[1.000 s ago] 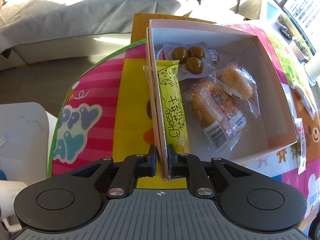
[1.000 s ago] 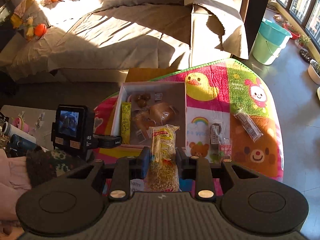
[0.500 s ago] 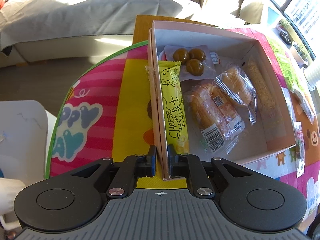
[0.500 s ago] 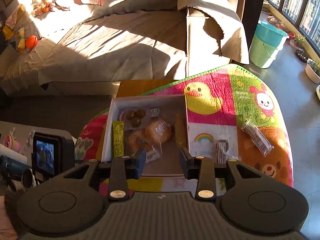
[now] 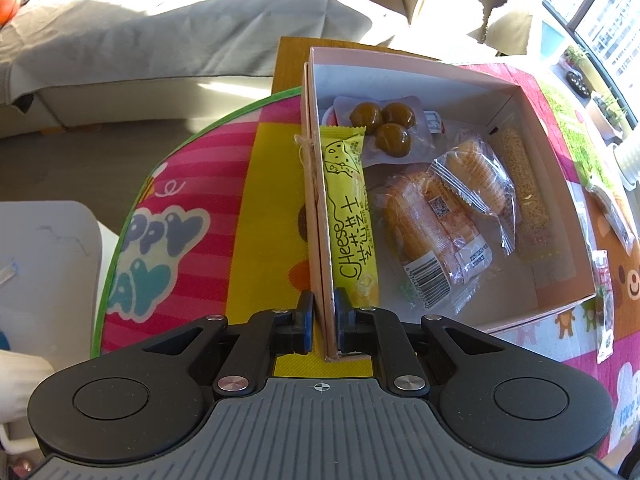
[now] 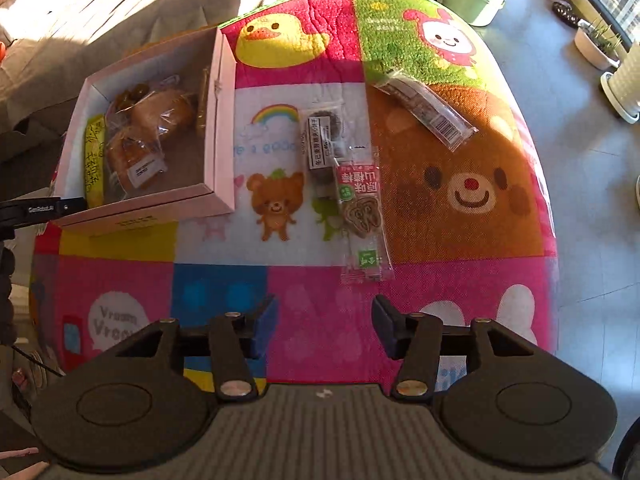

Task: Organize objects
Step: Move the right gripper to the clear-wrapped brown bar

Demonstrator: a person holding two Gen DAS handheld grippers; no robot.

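The left gripper (image 5: 322,318) has its fingers closed on the near left wall of the pink cardboard box (image 5: 400,62), which sits on the cartoon-print mat (image 6: 460,184) over the tabletop. Inside the box lie a yellow cheese stick (image 5: 352,220) against the left wall, a packet of three brown balls (image 5: 384,126) at the far end, two wrapped cakes (image 5: 436,224) in the middle and a sesame stick (image 5: 524,188) along the right wall. The right gripper (image 6: 324,326) hovers over the mat to the right of the box, fingers wide apart and empty. Beside the box on the mat lie a hawthorn stick packet (image 6: 362,216), a dark biscuit packet (image 6: 324,140) and a long clear-wrapped bar (image 6: 426,106).
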